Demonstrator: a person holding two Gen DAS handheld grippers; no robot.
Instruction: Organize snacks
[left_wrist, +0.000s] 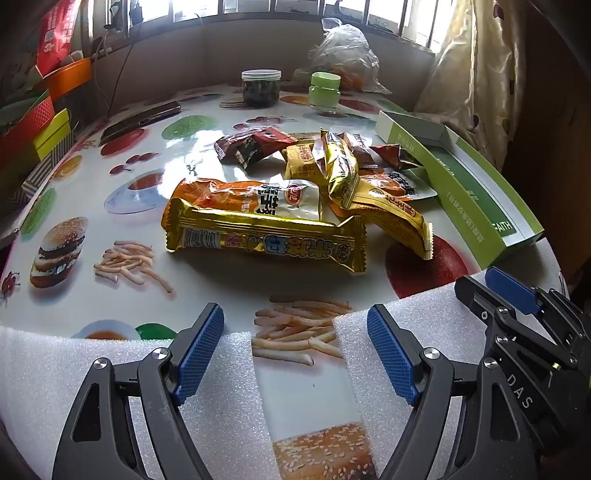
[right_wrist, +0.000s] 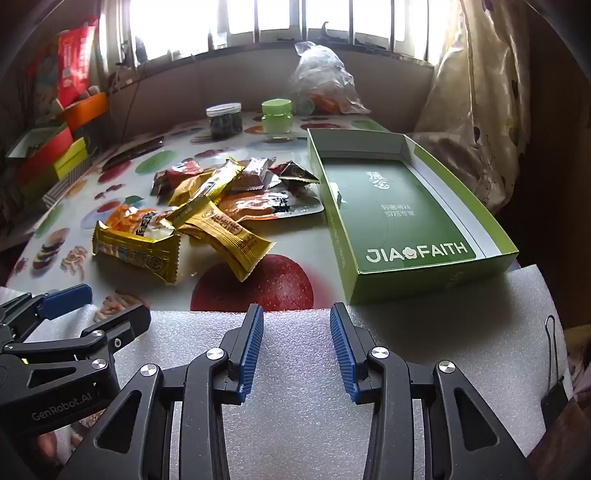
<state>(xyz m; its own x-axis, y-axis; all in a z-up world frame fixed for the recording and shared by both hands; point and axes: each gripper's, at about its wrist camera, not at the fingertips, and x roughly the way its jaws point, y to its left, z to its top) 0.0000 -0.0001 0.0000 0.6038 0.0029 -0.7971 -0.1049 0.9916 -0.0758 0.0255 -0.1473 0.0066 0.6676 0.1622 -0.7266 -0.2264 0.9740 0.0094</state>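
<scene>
A heap of snack packets (left_wrist: 295, 192) lies mid-table, also seen as the snack pile (right_wrist: 207, 210) in the right wrist view. A long gold bar (left_wrist: 266, 236) lies nearest, with an orange-and-white bag (left_wrist: 251, 195) behind it. A shallow green box (right_wrist: 402, 218) stands open and bare to the right of the pile, its edge (left_wrist: 476, 192) showing in the left wrist view. My left gripper (left_wrist: 295, 317) hovers wide open over the near table edge with nothing between its pads. My right gripper (right_wrist: 297, 314) stands partly open over white foam (right_wrist: 295, 387), holding nothing.
At the back stand a clear jar of dark contents (left_wrist: 260, 88), a green-lidded jar (left_wrist: 325, 90) and a plastic bag (left_wrist: 343, 55). A dark phone (left_wrist: 140, 118) lies left. Coloured boxes (left_wrist: 37, 125) line the left edge. A curtain (right_wrist: 491, 103) hangs on the right.
</scene>
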